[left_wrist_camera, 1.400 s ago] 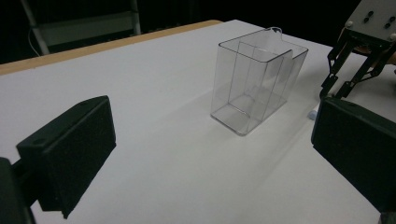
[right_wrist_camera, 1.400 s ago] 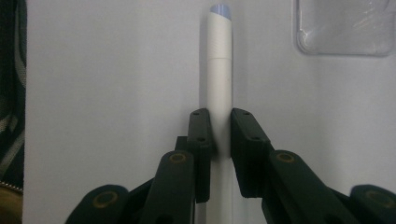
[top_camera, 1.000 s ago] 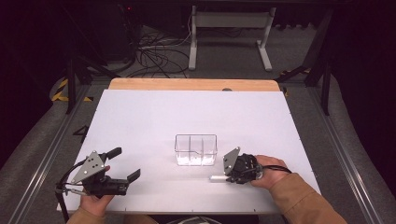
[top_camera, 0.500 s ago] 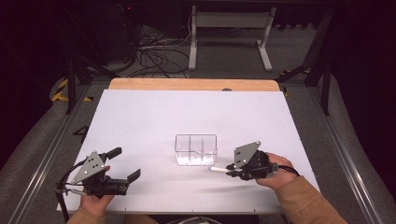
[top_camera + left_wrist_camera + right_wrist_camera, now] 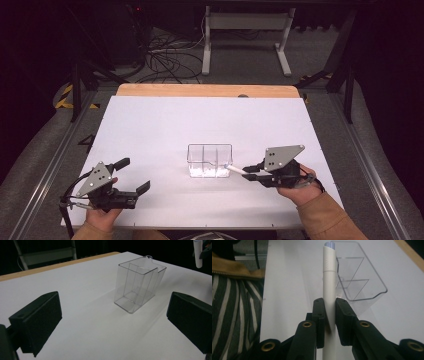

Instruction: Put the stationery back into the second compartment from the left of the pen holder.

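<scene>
Change since earlier frame: the right gripper (image 5: 248, 171) had been lifted off the table (image 5: 150, 130) and carried toward the clear organiser (image 5: 210, 160); the white pen (image 5: 235, 170) it held, flat on the table before, was now raised. The left gripper (image 5: 132, 176) had been kept where it was.
Right gripper state: the jaws were closed on the white pen (image 5: 329, 277), which was clamped at mid-barrel between the pads, as was seen in the right gripper view.
Left gripper state: the jaws were held wide apart with nothing between them.
Pen position: it was held in the air, just beside the organiser's right wall, with its free tip at about the height of the rim.
Pen axis: it was laid nearly level, in line with the jaws, tip pointed at the organiser.
Organiser: it stood upright at mid-table, divided into compartments (image 5: 140, 285); no contents could be made out in them.
Direction of target: the organiser lay straight ahead of the pen tip, to the left of the right gripper.
Nearer hand: the right; the left was well apart.
Judged need: the pen would have to be tipped toward upright before being lowered into a compartment.
</scene>
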Motion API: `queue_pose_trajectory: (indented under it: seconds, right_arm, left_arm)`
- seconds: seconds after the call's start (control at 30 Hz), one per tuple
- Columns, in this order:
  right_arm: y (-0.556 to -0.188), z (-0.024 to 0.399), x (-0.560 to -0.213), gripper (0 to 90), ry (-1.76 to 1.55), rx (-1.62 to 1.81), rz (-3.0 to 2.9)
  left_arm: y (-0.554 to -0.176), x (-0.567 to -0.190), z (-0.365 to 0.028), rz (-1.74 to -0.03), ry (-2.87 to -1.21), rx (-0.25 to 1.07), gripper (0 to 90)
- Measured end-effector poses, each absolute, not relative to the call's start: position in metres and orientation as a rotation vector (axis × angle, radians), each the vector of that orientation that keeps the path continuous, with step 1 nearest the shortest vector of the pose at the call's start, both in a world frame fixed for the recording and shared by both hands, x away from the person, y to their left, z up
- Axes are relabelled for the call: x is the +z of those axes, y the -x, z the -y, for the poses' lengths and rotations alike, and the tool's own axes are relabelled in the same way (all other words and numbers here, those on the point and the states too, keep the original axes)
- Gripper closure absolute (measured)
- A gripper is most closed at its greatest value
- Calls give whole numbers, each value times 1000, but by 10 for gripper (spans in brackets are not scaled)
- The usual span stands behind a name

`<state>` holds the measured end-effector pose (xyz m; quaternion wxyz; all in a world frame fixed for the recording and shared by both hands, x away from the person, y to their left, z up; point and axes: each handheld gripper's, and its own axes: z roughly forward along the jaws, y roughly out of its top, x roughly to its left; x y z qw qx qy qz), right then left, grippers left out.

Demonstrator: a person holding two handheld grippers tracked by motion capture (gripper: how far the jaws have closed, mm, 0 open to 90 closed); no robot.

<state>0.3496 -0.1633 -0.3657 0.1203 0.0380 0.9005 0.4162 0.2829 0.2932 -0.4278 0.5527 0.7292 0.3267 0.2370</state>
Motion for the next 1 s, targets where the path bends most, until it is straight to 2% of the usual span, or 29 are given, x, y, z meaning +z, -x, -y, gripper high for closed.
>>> queue_pose_trajectory:
  seconds: [0.57, 1.0]
  right_arm:
    - [-349, 159, -339, 786, -294, 1469, -2440]
    - [-351, 148, -332, 786, -426, 1616, -2254]
  left_arm:
    - [-283, -428, -294, -772, -1727, 561, 6]
    - [-283, -428, -294, -768, -1729, 565, 6]
